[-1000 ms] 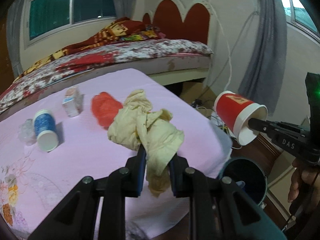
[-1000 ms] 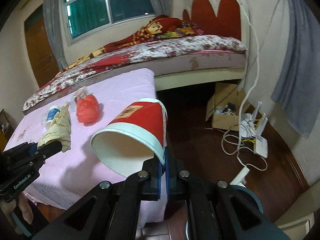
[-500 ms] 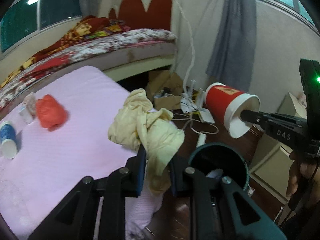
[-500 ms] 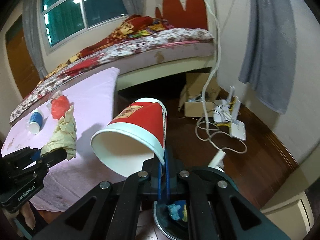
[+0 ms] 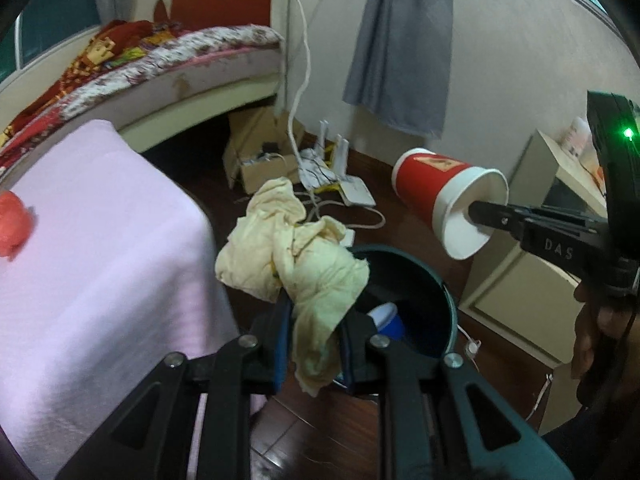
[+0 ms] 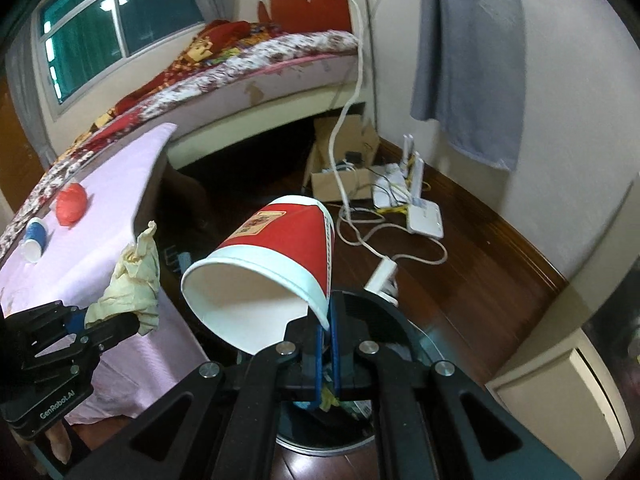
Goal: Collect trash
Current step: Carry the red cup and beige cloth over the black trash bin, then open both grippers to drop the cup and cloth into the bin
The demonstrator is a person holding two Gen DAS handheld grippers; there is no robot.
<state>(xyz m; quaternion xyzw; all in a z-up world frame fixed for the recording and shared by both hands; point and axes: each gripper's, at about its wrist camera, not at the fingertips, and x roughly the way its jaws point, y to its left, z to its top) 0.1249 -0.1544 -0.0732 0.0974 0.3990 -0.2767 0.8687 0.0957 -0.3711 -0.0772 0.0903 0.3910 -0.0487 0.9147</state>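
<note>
My left gripper (image 5: 316, 320) is shut on a crumpled yellowish cloth (image 5: 296, 256), which hangs over the near rim of a dark teal trash bin (image 5: 444, 292) on the floor. A blue cup (image 5: 386, 320) lies inside the bin. My right gripper (image 6: 328, 316) is shut on the rim of a red and white paper cup (image 6: 280, 248), held tilted with its mouth toward the camera, above the same trash bin (image 6: 408, 328). In the left wrist view the paper cup (image 5: 432, 192) hangs to the right of the bin. The cloth (image 6: 136, 276) shows at the left of the right wrist view.
A table with a pink cloth (image 5: 100, 248) stands left of the bin, bearing a red crumpled bag (image 6: 71, 204) and a blue and white cup (image 6: 33, 238). Cables, white routers (image 6: 420, 208) and a cardboard box (image 6: 340, 164) lie on the wooden floor. A bed (image 6: 240, 64) is behind.
Both grippers have swung right, away from the table, and dropped toward the bin. The bin now sits right under the cloth and the paper cup.
</note>
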